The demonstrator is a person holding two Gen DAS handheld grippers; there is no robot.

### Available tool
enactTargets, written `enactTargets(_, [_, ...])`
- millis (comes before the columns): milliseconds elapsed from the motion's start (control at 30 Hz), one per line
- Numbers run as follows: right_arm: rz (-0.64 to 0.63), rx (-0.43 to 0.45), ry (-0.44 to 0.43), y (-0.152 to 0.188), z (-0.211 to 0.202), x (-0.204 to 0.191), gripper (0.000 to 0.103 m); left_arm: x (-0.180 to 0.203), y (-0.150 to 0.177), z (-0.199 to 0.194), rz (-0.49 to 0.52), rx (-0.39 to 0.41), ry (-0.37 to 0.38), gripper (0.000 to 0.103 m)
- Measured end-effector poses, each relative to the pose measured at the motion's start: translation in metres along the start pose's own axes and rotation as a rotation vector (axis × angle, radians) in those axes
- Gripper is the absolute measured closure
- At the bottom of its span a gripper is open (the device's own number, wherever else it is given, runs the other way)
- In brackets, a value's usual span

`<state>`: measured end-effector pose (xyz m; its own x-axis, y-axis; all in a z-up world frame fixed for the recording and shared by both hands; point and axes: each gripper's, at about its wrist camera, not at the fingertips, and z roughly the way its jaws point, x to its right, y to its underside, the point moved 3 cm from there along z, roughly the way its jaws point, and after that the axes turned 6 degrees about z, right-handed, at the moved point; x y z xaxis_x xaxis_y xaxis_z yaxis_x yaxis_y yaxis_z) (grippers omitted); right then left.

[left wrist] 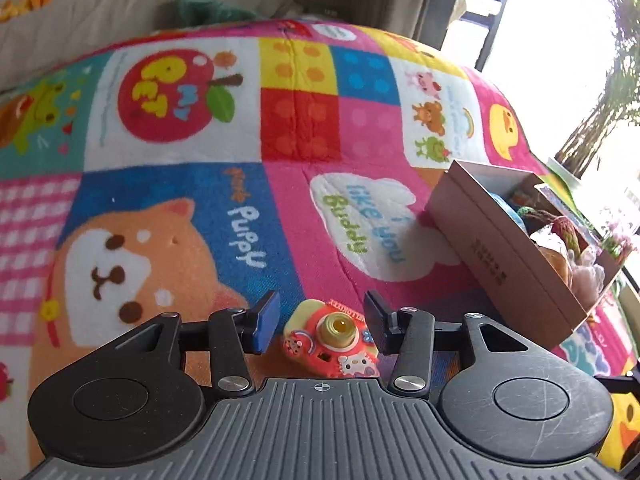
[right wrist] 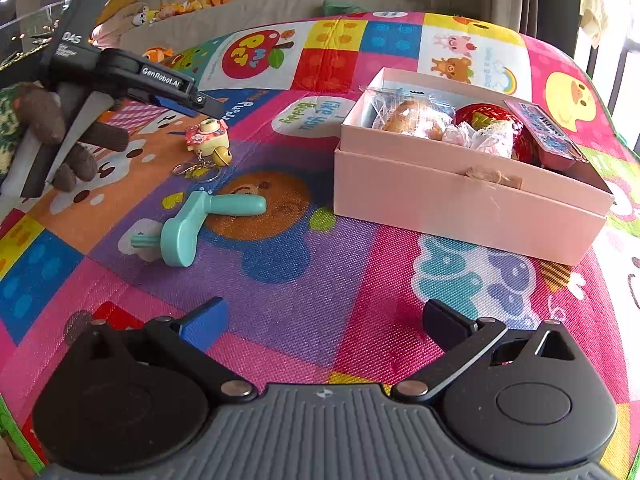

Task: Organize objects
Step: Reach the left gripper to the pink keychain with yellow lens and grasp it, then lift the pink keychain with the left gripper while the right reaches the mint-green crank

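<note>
1. Bright patchwork play mat (right wrist: 320, 280) covers the whole surface, with a curtained window off to one side.
2. Left gripper (left wrist: 320, 322) has its jaws part open, straddling the toy camera keychain (left wrist: 332, 338) with a gap on each side; the pads are not pressing on it, so nothing is held.
3. Right gripper (right wrist: 324, 320) hangs over bare mat with its jaws wide apart and empty.
4. My judgement: the step in hand is picking up the keychain; the next move calls for closing squarely on the body, lifting, and carrying it to the pink box (right wrist: 460, 192).
5. Keychain: small red-and-cream camera body with a yellow lens and cartoon stickers; the right view shows a gold bell and metal rings trailing from it, which may swing.
6. It lies on the mat, well apart from the box, near a teal plastic handle (right wrist: 200, 224).
7. Box already holds wrapped treats and a red foil ball.
</note>
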<state>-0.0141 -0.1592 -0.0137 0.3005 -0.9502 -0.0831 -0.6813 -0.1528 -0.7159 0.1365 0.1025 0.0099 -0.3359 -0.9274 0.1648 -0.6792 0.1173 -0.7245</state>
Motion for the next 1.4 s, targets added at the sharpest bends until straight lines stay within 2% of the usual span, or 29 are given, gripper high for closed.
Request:
enactTargets(267, [-0.001, -0.001, 0.000, 0.000, 0.001, 0.000, 0.000, 0.046, 0.012, -0.001, 0.227, 0.000, -0.022, 0.052])
enactTargets(400, [-0.001, -0.001, -0.001, 0.000, 0.001, 0.000, 0.000, 0.063, 0.017, -0.002, 0.263, -0.043, 0.063, 0.052])
enactTargets(500, [-0.001, -0.001, 0.000, 0.000, 0.001, -0.001, 0.000, 0.071, 0.022, -0.006, 0.282, -0.048, 0.071, 0.052])
enactTargets(633, [0.000, -0.001, 0.000, 0.000, 0.001, 0.000, 0.000, 0.076, 0.026, -0.010, 0.288, -0.030, 0.006, 0.048])
enactTargets(800, [-0.001, -0.001, 0.000, -0.001, 0.001, 0.000, 0.000, 0.076, 0.024, -0.007, 0.282, -0.003, -0.068, 0.048])
enactTargets(900, [-0.001, -0.001, 0.000, -0.001, 0.001, 0.000, 0.000, 0.063, 0.018, -0.007, 0.236, 0.017, -0.190, 0.048])
enactTargets(933, [-0.001, -0.001, 0.000, -0.001, 0.001, 0.000, 0.000, 0.058, 0.017, -0.008, 0.226, 0.025, -0.230, 0.052])
enactTargets(967, [-0.001, -0.001, 0.000, -0.001, 0.001, 0.000, 0.000, 0.053, 0.017, -0.009, 0.211, 0.031, -0.233, 0.054])
enactTargets(1067, [-0.001, -0.001, 0.000, -0.001, 0.000, 0.000, 0.000, 0.047, 0.022, -0.016, 0.133, 0.025, -0.070, 0.051])
enactTargets(1100, [-0.001, -0.001, 0.000, -0.001, 0.000, 0.000, 0.000, 0.050, 0.024, -0.017, 0.135, 0.020, -0.047, 0.052])
enactTargets(1133, [-0.001, -0.001, 0.000, -0.001, 0.000, 0.000, 0.000, 0.052, 0.025, -0.018, 0.158, 0.021, -0.048, 0.052])
enactTargets(1300, [-0.001, -0.001, 0.001, -0.001, -0.001, -0.001, 0.000, 0.083, 0.035, -0.007, 0.385, 0.019, -0.170, 0.048])
enactTargets(1400, [-0.001, -0.002, 0.000, -0.001, -0.001, -0.001, 0.000, 0.089, 0.037, -0.005, 0.414, 0.004, -0.219, 0.046])
